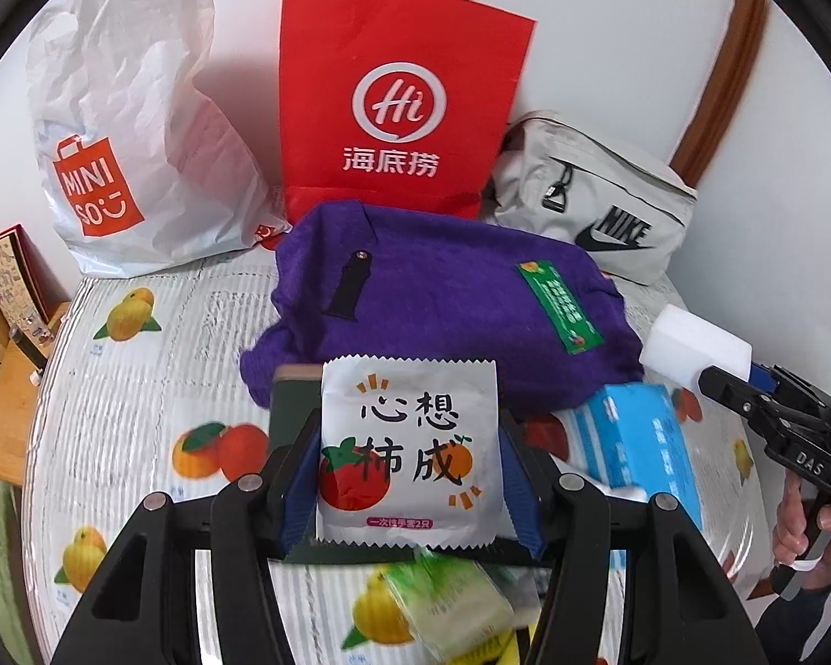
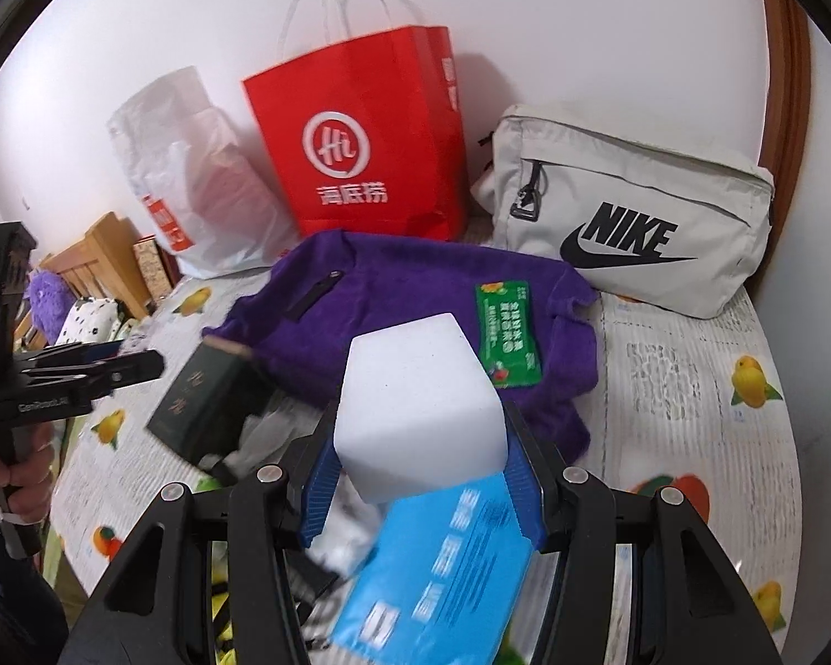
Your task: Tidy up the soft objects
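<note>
My left gripper [image 1: 407, 465] is clamped on a white sachet [image 1: 407, 454] printed with a tomato and an orange, its blue pads pressing both side edges, held above the fruit-patterned surface [image 1: 138, 388]. My right gripper [image 2: 421, 465] grips a white foam block [image 2: 415, 404] between its pads, above a blue packet [image 2: 443, 565]. Just beyond both lies a purple towel [image 1: 443, 299] carrying a green packet [image 1: 559, 307]. Behind it stand a red paper bag [image 1: 399, 100], a white plastic bag [image 1: 133, 127] and a grey pouch [image 2: 631, 216].
</note>
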{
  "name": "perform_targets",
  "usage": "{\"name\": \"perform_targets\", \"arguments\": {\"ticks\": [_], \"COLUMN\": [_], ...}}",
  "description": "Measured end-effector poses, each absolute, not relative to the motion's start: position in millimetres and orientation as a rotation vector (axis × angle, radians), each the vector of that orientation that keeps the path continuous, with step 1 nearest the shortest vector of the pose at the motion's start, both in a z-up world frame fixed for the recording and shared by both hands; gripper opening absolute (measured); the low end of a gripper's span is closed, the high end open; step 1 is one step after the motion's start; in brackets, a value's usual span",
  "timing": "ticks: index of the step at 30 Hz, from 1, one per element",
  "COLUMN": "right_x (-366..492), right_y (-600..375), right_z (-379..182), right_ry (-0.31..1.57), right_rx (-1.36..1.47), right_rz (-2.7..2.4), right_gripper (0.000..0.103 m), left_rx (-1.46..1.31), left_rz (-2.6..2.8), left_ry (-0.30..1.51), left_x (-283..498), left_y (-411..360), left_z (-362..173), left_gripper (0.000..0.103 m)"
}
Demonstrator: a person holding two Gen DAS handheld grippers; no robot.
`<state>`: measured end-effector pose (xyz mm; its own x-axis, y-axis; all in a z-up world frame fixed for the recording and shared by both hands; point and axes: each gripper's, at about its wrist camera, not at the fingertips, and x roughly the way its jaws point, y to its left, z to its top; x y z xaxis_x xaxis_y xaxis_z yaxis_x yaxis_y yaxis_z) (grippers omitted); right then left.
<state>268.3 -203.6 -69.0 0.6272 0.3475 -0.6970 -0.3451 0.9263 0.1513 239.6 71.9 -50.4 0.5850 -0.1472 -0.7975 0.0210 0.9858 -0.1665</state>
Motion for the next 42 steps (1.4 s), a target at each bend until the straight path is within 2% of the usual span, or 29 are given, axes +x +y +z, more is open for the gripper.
{"name": "perform_targets", "arguments": {"ticks": [18, 28, 42], "right_x": [372, 394, 398], "right_y": [-194, -190, -188], "right_z": [-119, -141, -150], "right_ry": [0.933, 0.994, 1.029], "right_rx": [-0.027, -0.039, -0.094], "right_rz": [0.373, 0.396, 0.420], "right_gripper": [0.053, 0.053, 0.054], "left_rx": [-0.180, -0.140, -0.119], "left_rz": [-0.095, -0.081, -0.054], "left_ry": [1.030, 1.119, 1.222], "left_x": [340, 382, 397], "left_y": [87, 79, 76], "left_z": [-89, -118, -148], "left_gripper": [0.055, 0.055, 0.055]}}
